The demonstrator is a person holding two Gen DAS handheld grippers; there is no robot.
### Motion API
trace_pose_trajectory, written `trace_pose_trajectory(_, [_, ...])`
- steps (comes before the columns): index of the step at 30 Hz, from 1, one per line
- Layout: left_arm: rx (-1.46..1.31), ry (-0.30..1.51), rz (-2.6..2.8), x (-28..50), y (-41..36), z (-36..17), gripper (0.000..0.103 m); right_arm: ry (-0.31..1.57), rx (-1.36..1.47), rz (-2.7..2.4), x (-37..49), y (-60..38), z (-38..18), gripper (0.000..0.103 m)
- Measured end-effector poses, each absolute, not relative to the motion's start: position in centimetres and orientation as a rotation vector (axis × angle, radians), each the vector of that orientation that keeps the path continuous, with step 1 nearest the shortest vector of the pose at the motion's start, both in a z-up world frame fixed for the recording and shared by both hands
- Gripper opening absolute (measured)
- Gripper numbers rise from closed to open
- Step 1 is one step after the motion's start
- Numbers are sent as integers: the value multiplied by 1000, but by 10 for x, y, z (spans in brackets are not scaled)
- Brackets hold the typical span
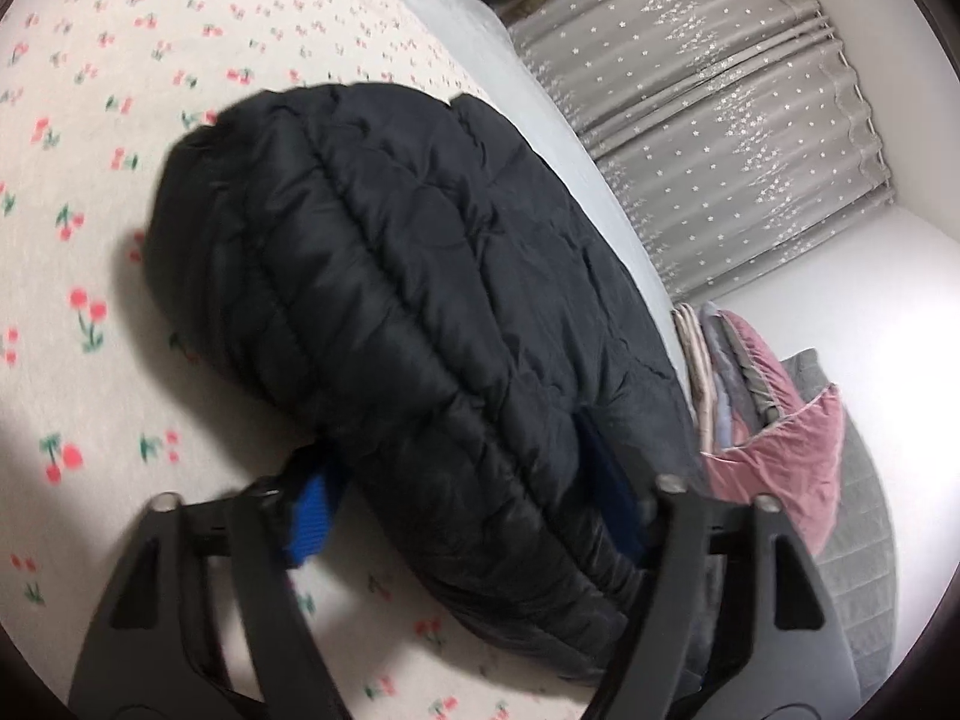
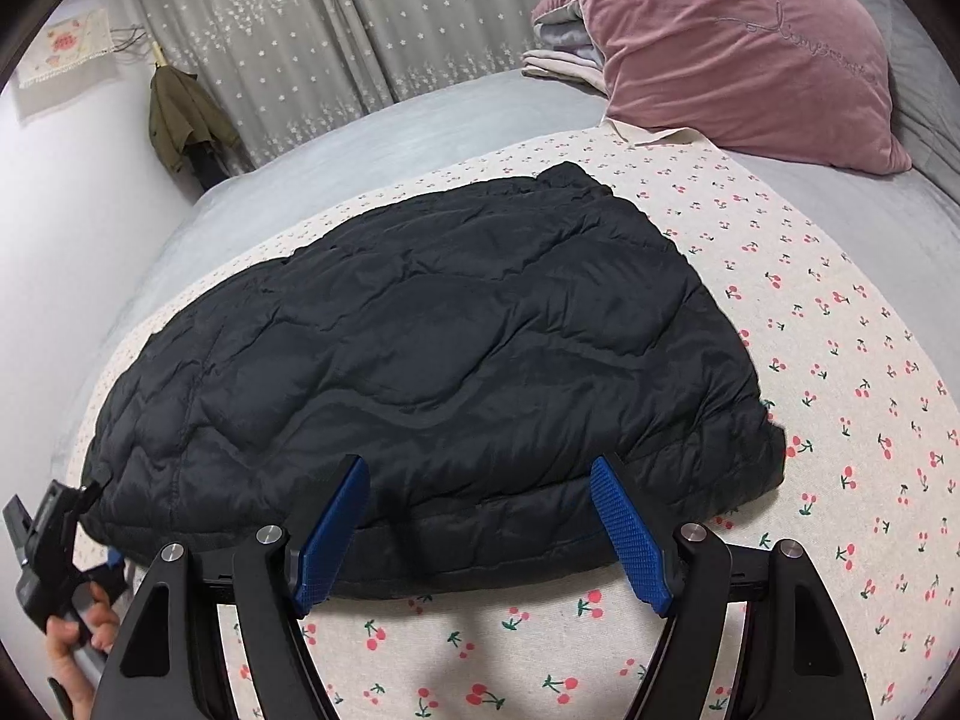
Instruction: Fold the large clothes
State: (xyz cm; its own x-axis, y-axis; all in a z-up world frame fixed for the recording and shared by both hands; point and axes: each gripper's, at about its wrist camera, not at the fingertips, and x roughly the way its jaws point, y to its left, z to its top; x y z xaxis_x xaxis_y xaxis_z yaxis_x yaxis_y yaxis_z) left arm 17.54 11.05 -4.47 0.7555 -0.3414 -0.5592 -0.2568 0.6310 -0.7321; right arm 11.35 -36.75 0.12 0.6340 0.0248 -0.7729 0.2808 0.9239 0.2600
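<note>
A black quilted puffer jacket (image 2: 432,354) lies folded in a thick bundle on a cherry-print sheet (image 2: 840,360). My right gripper (image 2: 480,486) is open, its blue pads (image 2: 627,534) spread at the jacket's near edge, touching or just above it. In the left wrist view the jacket (image 1: 408,300) fills the middle. My left gripper (image 1: 462,480) is open with its jaws wide, one on each side of the jacket's end; the blue pads (image 1: 309,522) are partly hidden by the fabric. The left gripper also shows in the right wrist view (image 2: 54,552) at the jacket's left end.
A pink velvet pillow (image 2: 738,42) and folded linens (image 2: 564,60) lie at the bed's far right. Grey star curtains (image 2: 336,24) hang behind. An olive garment (image 2: 180,120) hangs by the wall. The grey mattress edge (image 2: 360,144) runs beyond the sheet.
</note>
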Motion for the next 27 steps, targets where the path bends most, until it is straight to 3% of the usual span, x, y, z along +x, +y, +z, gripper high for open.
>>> trace_pose_trajectory(5, [-849,730,-51,177,119,-32,24,862,344,-159,110,-371,4,77])
trace_pose_trajectory(7, [-843,723,-74,173,124,-22,19,851,325,-164,108,-371,7,77])
trace_pose_trajectory(17, [-707,671,-53,123,166,15,15,755,258,-95,97,-354,34,77])
trace_pose_trajectory(27, [-554,535,33,78,207,52,14,679,114,269,108,-232,44,77])
